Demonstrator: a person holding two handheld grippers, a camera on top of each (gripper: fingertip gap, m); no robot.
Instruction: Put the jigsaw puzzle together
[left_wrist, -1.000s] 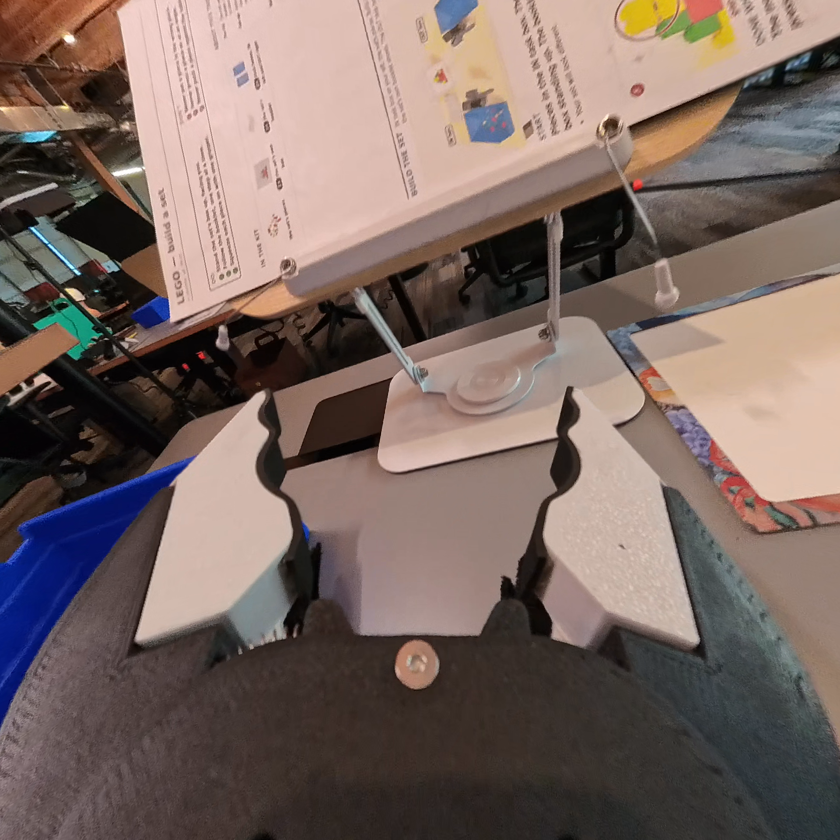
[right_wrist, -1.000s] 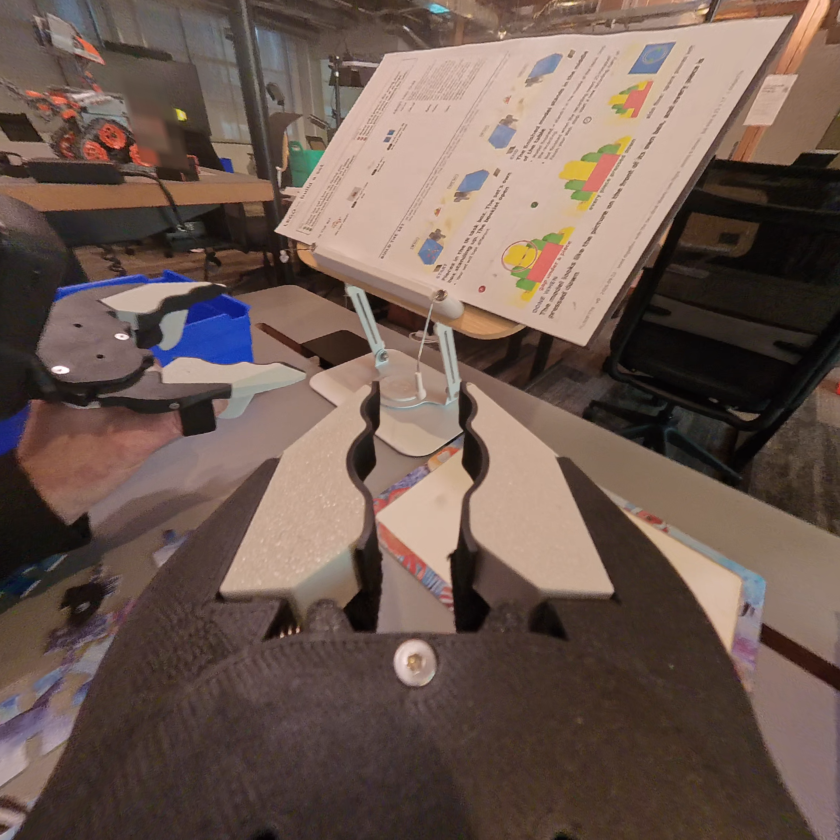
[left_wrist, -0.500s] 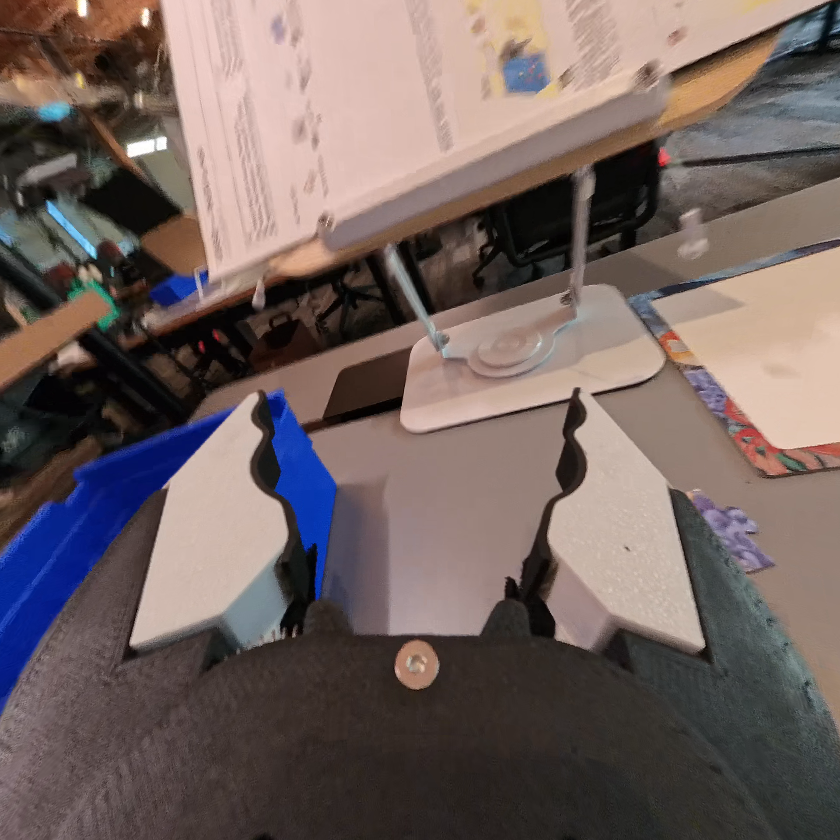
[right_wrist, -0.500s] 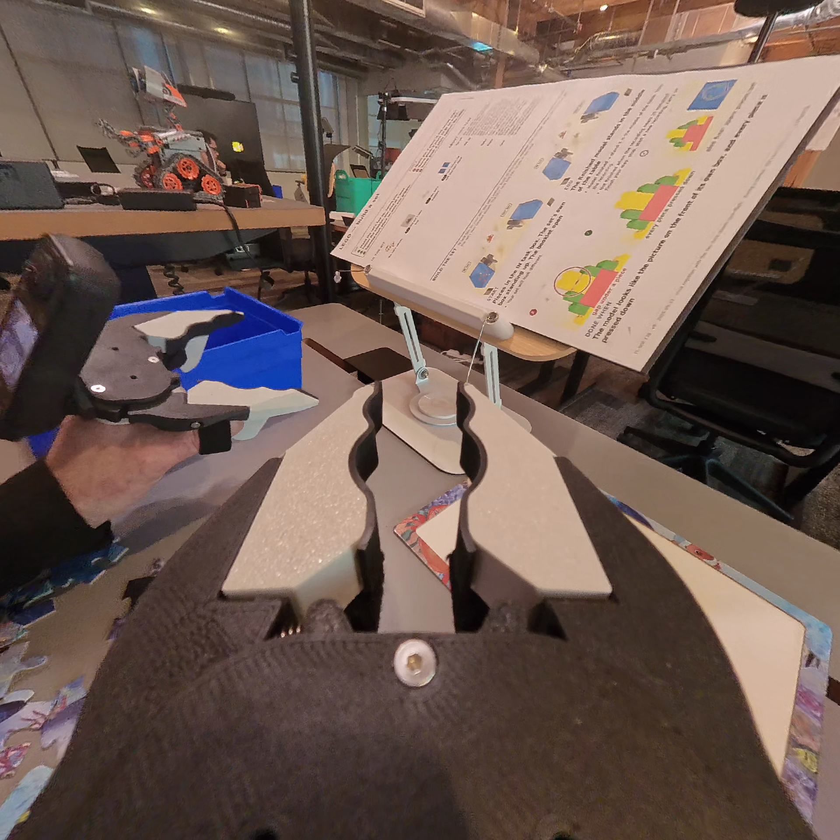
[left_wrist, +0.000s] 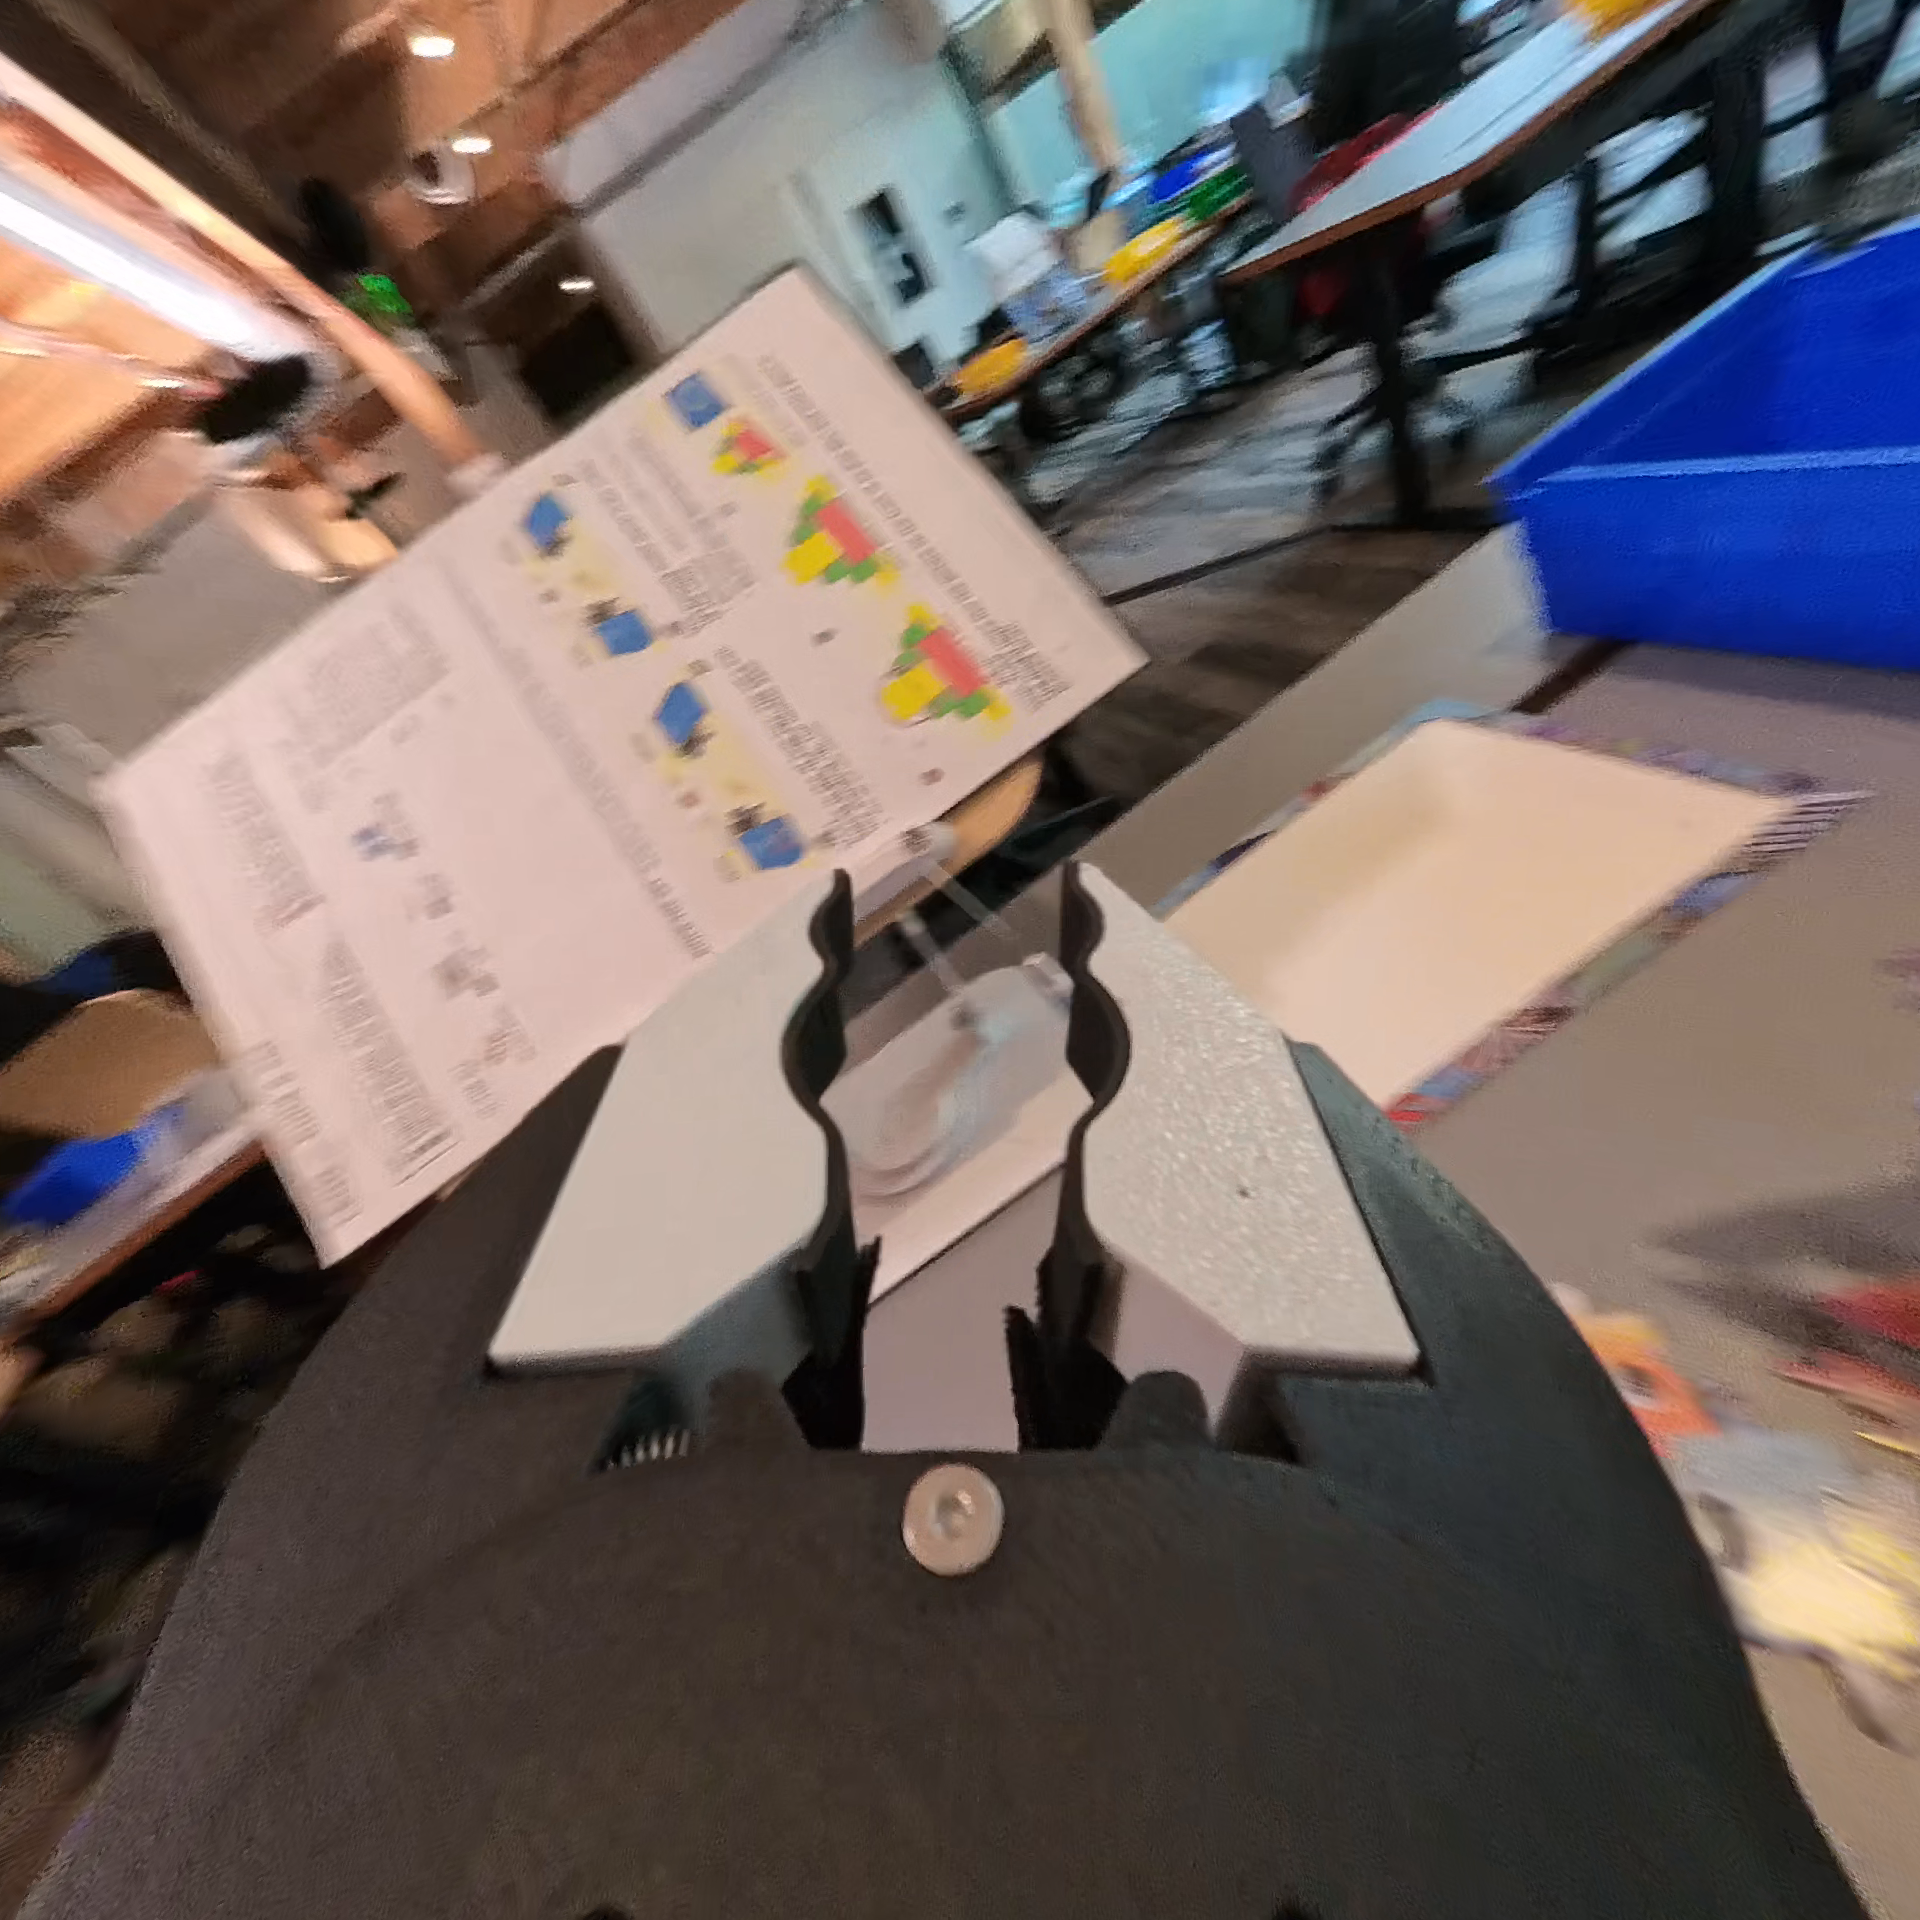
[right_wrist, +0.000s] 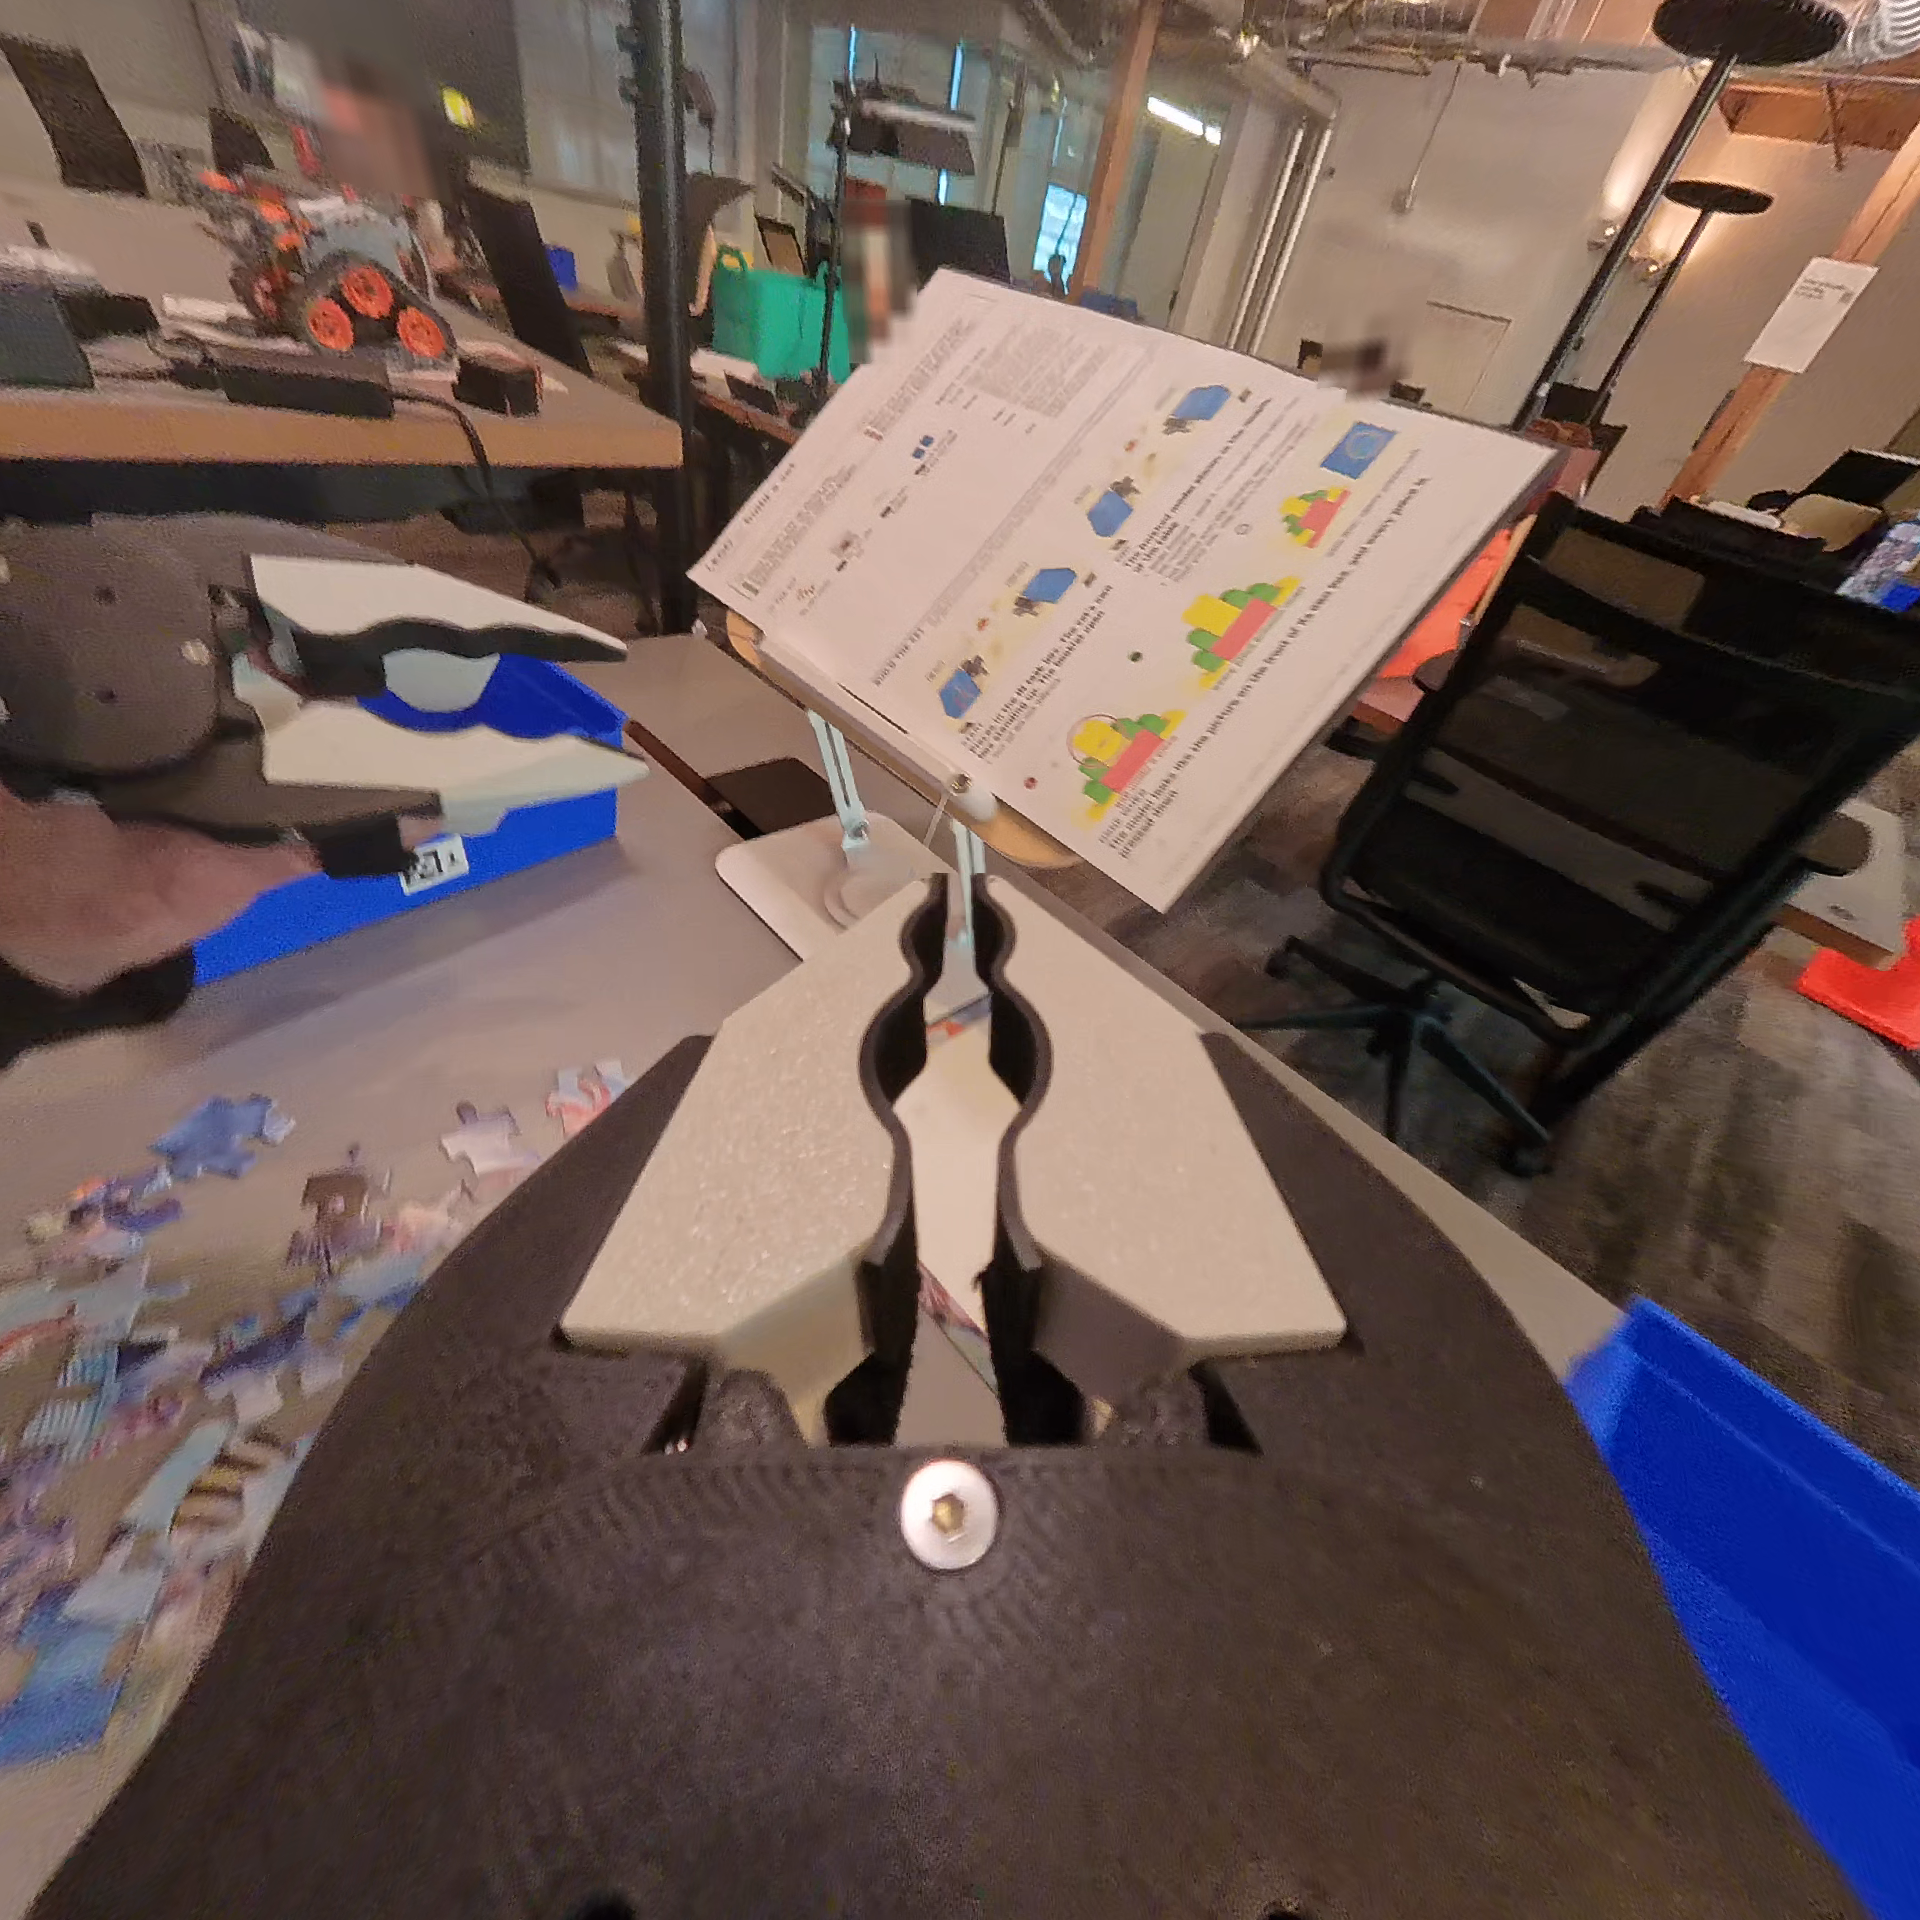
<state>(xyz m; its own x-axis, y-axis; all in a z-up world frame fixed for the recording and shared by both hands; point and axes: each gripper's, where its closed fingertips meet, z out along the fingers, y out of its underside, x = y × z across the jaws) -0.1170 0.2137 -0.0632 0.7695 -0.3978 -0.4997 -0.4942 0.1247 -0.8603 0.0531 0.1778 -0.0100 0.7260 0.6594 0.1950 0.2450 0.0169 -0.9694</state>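
Note:
The puzzle tray (left_wrist: 1455, 883), white inside with a colourful border, lies on the grey table to the right of my left gripper (left_wrist: 956, 894). That gripper is held above the table, its jaws partly open and empty. Loose puzzle pieces (right_wrist: 343, 1205) lie scattered on the table at the lower left of the right wrist view, and show as a blur in the left wrist view (left_wrist: 1787, 1538). My right gripper (right_wrist: 961, 894) is held above the table with only a thin slit between its jaws and nothing in them. The left gripper (right_wrist: 634, 712) also shows there at the left, held by a hand.
An instruction sheet on a tilted stand (right_wrist: 1091, 582) stands at the table's far edge, also in the left wrist view (left_wrist: 582, 727). A blue bin (right_wrist: 499, 831) sits behind the left gripper. Another blue bin (right_wrist: 1766, 1558) is at the lower right. A black chair (right_wrist: 1610, 779) stands beyond the table. The gap from one gripper's tips to the other's is roughly 20 cm.
Both grippers' jaws have narrowed, the right almost to touching. The left gripper has swung round, so the tray and a blue bin now lie to its right. Loose pieces have come into the right view.

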